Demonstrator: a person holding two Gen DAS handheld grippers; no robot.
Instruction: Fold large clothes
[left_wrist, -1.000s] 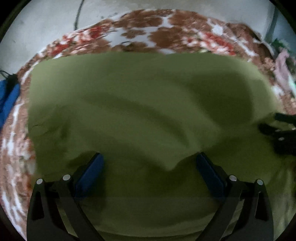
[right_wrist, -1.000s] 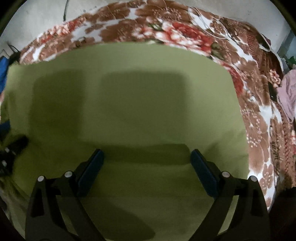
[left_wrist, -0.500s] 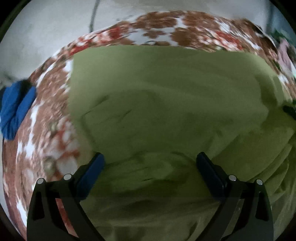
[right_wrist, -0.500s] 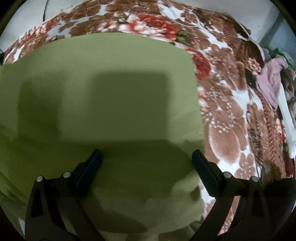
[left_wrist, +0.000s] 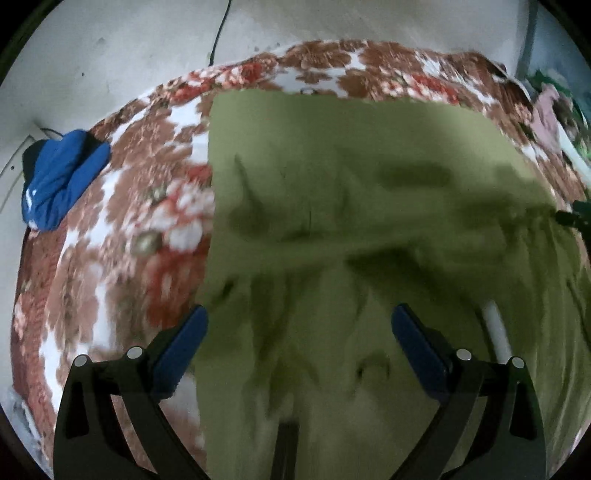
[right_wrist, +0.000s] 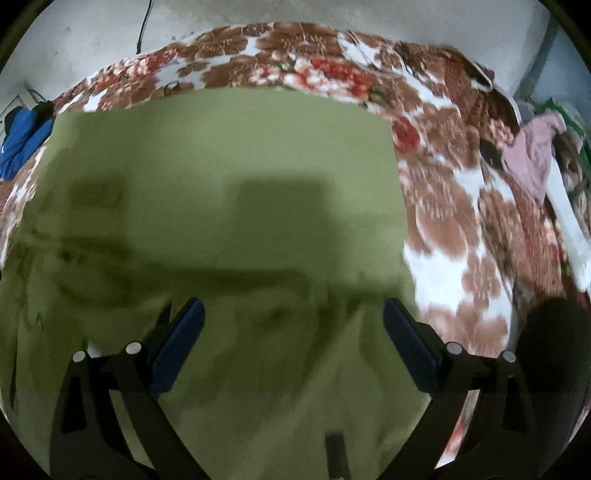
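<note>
Floral blanket across the bed, brown, red and white, filling the left third of the left wrist view and the top and right of the right wrist view. Green cloth spread over it, taking the centre and right of the left view and the centre and left of the right view; far part flat with a straight edge, near part rumpled and blurred under both tools. Blue garment bunched at the left edge, by the wall; seen again small at upper left in the right view. Pink garment at upper right, off the green cloth. Left gripper with fingers spread wide, clasping nothing. Right gripper likewise spread wide over the rumpled cloth, nothing between its fingers.
</note>
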